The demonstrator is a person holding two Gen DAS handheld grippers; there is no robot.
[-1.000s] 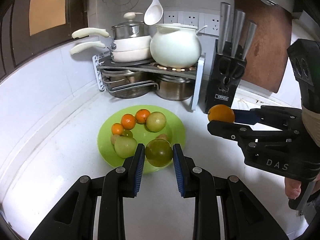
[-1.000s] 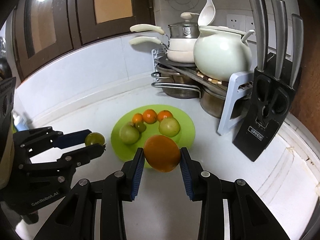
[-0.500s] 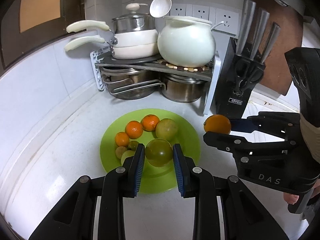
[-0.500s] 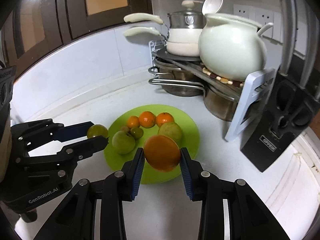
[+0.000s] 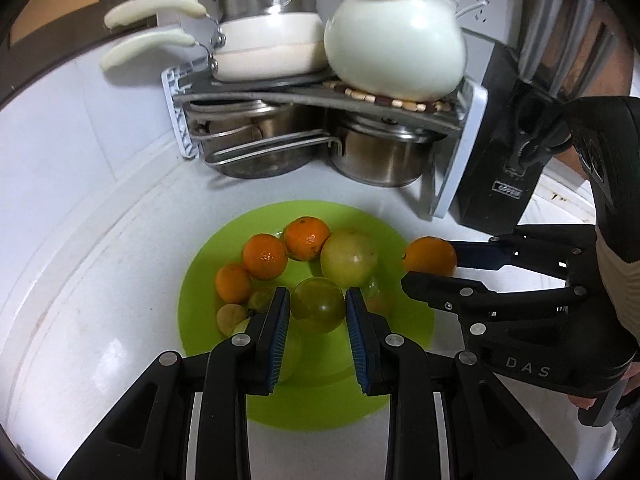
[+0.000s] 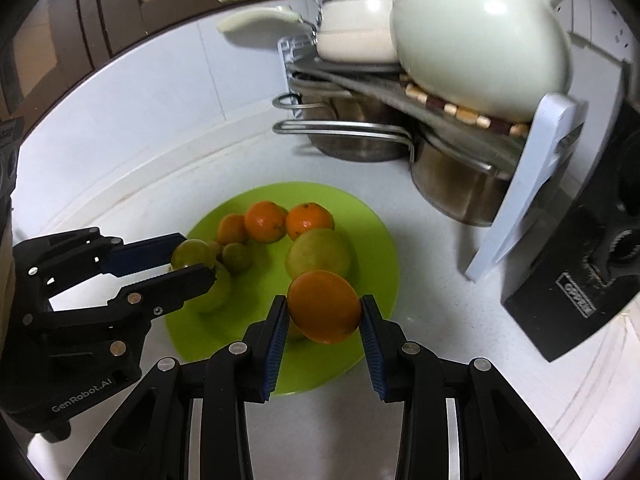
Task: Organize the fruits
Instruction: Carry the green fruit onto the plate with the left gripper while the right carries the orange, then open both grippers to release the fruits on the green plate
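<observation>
L gripper clamped on a green round fruit, pads pressing both sides, held over the near-centre part of the green plate. R gripper clamped on an orange, jaws narrow around it, held over the plate's near-right area, just in front of the big yellow-green fruit. Can't tell if either held fruit touches the plate.

Plate sits on white countertop. On it, per L wrist view: three small oranges in an arc along the far-left side, big yellow-green fruit to their right, a few smaller green/brownish fruits partly hidden behind L fingers. Another light green fruit sits under L gripper in R wrist view.

Both grippers side by side over the plate, L on left, R on right, each visible in the other's cam.

Bkgd: corner rack w/ white pot and cream-handled pans on top, steel pots underneath; black knife block to the right of rack. Person's hand on R gripper handle.
</observation>
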